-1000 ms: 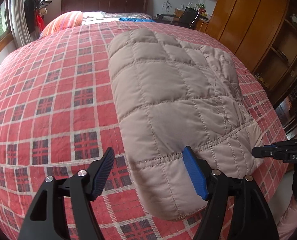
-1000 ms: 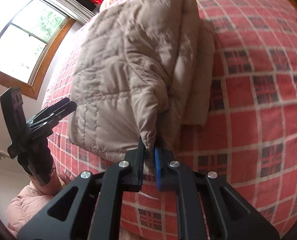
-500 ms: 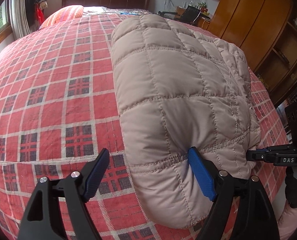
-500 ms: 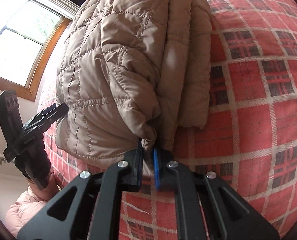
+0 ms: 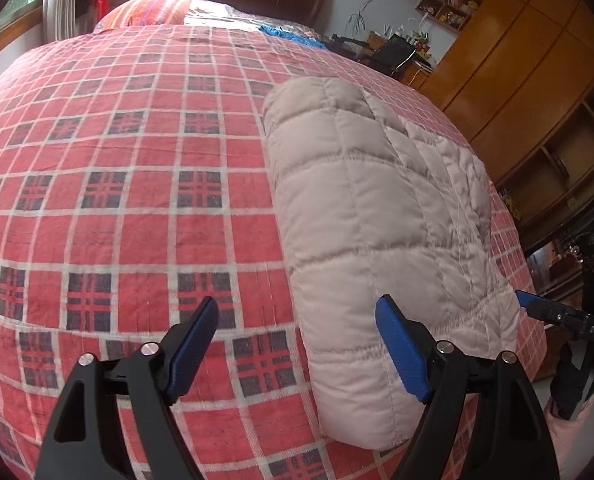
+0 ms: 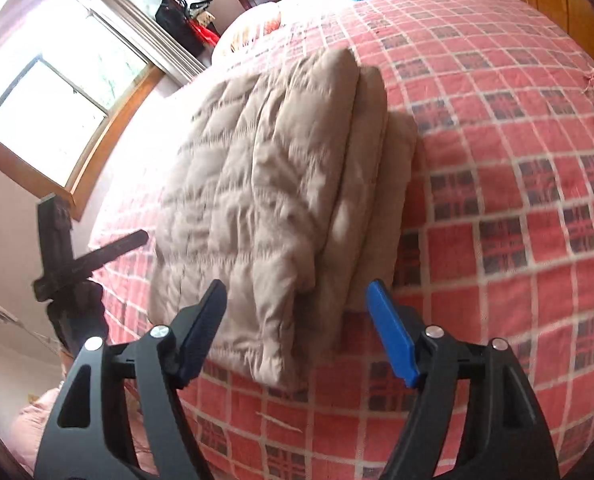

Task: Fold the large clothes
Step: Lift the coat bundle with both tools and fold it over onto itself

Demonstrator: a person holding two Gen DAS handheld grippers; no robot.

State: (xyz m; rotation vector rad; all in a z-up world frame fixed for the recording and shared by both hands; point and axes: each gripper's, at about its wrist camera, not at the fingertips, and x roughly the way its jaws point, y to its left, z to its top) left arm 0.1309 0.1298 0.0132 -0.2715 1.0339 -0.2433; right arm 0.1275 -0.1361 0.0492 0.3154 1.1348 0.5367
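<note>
1. Inspecting the left wrist view: the left gripper [image 5: 297, 354] is seen spread wide, nothing held. The quilted jacket [image 5: 381, 248] lies folded on the plaid bedspread [image 5: 117, 216], running from about 6 o'clock up to 1 o'clock. The right-hand blue pad [image 5: 403, 356] stands just beside or against the jacket's near corner; contact cannot be confirmed. The right gripper [image 5: 553, 314] is noted at 3 o'clock beyond the jacket's far edge.

2. Risk, left view: the puffy near edge is judged liable to spring open, since nothing pins it. A careless retreat could catch the corner on the pad and drag the fold askew.

3. Change, left view: half a second ago the jacket filled more of the frame; the camera is now farther back and higher. The spread of the fingers is unchanged.

4. Right wrist view: the right gripper [image 6: 297, 330] is wide apart and empty. The jacket [image 6: 273, 200] lies stacked in layers from 12 to 6 o'clock, its near corner between the fingers but ungripped. The left gripper [image 6: 97, 258] is noted at 9 o'clock.

5. Risk, right view: the near end sits close to the bed edge; the layers could slide or fan out.

6. Change, right view: the corner was pinched half a second ago; it has since been released.
</note>
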